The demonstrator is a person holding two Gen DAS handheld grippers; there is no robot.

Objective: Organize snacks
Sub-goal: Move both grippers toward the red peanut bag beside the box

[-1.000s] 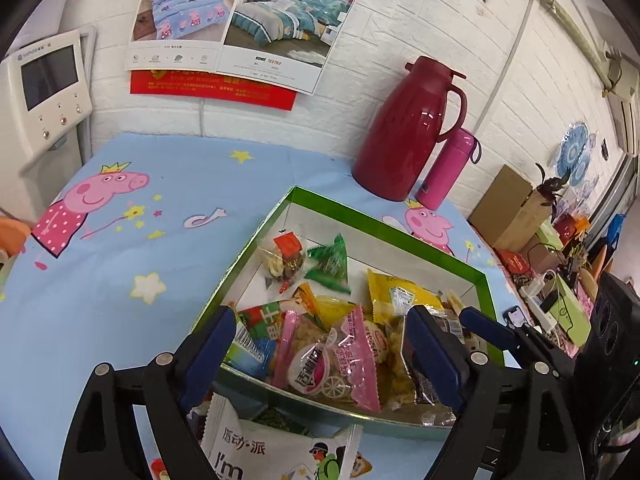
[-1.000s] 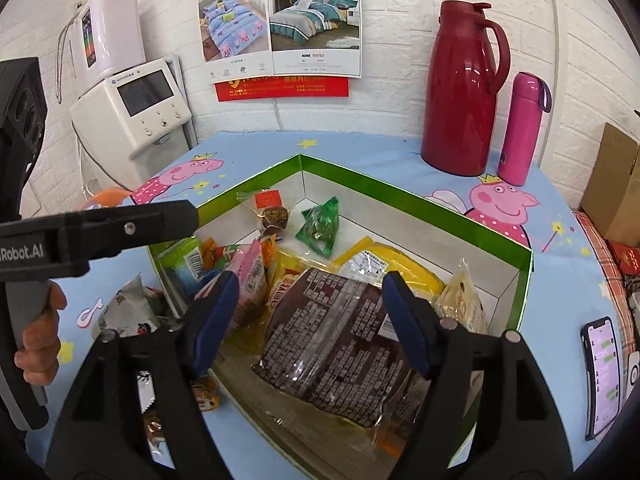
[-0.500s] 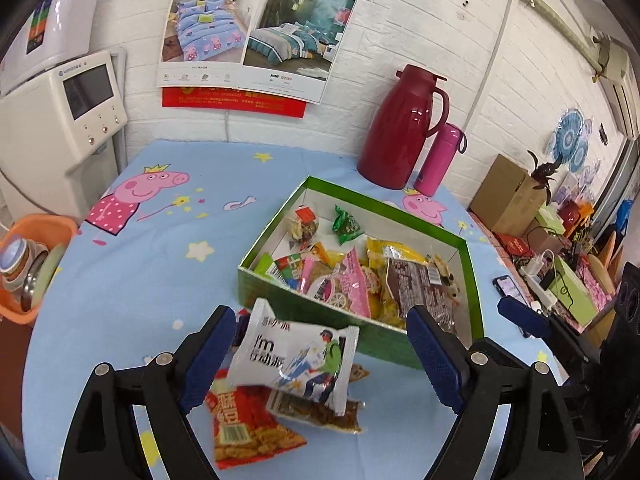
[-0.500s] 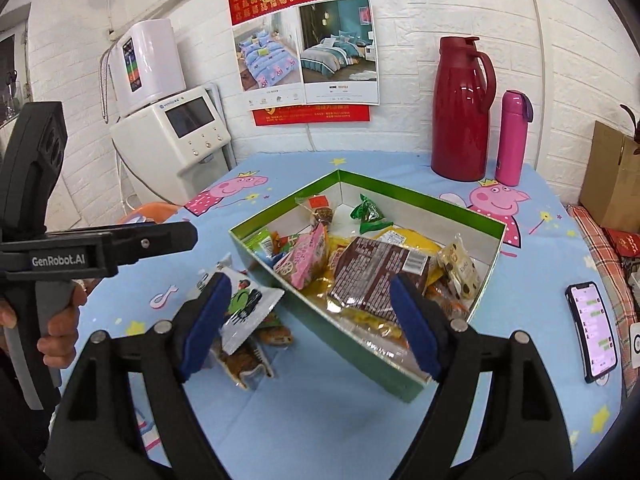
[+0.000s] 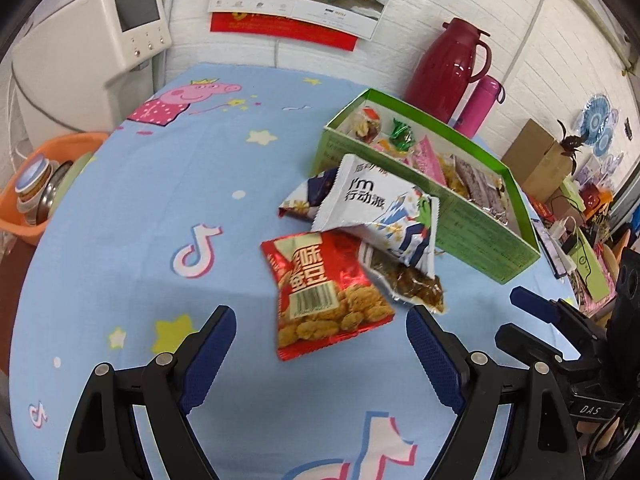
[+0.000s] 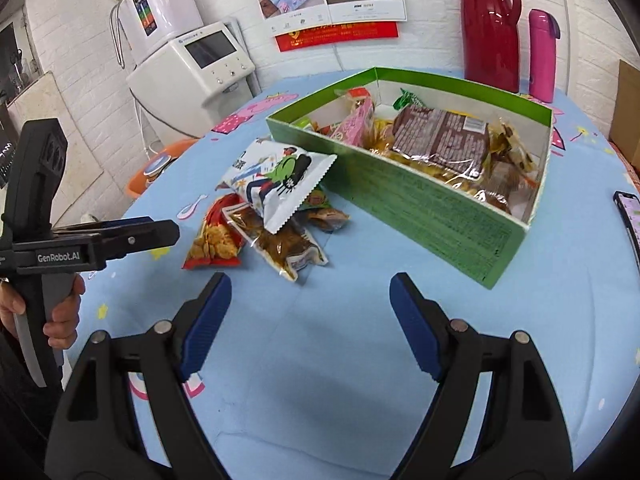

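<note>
Empty, wide-open right gripper [image 6: 310, 326] hovers near snack packets [image 6: 264, 216] beside green box [image 6: 436, 216].

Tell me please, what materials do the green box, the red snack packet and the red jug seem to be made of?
Green box: probably printed cardboard, matte, with thin flat walls and white inside.
Red snack packet: glossy plastic or foil film; it crinkles, glints, and has crimped edges.
Red jug: looks like hard glossy plastic with smooth bright highlights, though lacquered metal is possible.

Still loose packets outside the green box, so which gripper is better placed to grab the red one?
Probably left: the left gripper is open and lined up with the red snack packet; the right gripper faces bare tablecloth.
</note>
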